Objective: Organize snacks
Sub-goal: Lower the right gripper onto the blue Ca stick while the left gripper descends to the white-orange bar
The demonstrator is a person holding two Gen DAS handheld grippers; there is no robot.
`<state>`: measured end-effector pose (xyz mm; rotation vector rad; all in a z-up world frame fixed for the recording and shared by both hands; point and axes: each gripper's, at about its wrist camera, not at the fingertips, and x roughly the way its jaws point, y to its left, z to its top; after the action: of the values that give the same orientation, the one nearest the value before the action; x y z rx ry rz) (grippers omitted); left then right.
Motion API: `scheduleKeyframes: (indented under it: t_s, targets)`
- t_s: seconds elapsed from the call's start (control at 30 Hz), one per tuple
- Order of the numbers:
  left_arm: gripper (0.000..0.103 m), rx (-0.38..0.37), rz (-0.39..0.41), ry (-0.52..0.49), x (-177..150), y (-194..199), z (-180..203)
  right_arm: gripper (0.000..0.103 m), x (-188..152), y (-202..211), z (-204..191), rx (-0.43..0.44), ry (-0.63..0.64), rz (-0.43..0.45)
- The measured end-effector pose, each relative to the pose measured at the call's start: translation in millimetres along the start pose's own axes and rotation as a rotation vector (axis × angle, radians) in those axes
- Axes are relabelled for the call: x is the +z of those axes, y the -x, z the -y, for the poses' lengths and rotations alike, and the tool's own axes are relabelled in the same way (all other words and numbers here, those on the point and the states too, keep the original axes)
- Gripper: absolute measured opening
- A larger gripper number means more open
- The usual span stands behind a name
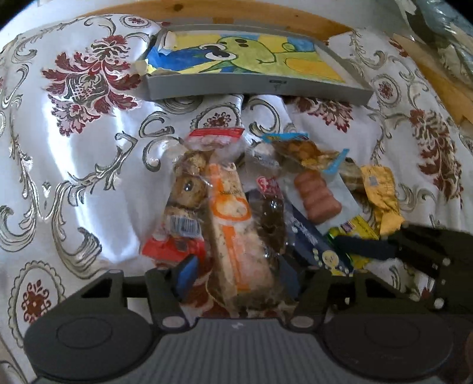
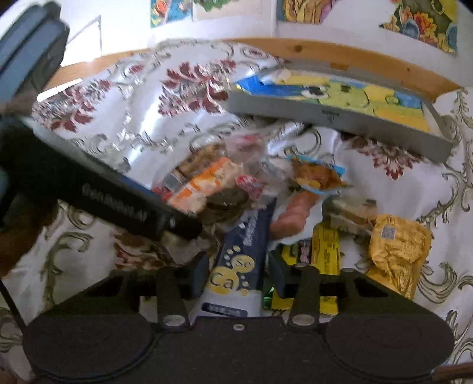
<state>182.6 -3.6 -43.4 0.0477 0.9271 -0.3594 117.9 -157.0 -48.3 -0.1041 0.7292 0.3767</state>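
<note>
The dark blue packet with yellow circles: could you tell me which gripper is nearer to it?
Right. The right gripper straddles the dark blue packet; the left gripper sits beside it, around an orange-and-white packet.

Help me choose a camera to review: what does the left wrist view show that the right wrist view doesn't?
Only the left wrist view shows the left gripper straddling the orange-and-white snack pack, and the barcode pack sharply. Only the right wrist view shows the right gripper around the dark blue "Ca" packet, plus colourful pictures on the wall. Both show the grey tray with its cartoon lining, the sausage pack, the yellow wrapper and the floral tablecloth.
</note>
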Motion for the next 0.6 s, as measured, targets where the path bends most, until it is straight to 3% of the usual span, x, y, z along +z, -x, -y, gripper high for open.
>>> scheduleKeyframes:
  t_s: [0.5, 0.6]
  targets:
    - [0.072, -0.028, -0.031, 0.019, 19, -21, -4, 0.037, 4, -12, 14, -0.054, -0.04, 0.013]
    - [0.072, -0.051, 0.0, 0.099, 22, -14, -17, 0.038, 3, -13, 13, -0.055, -0.033, 0.012]
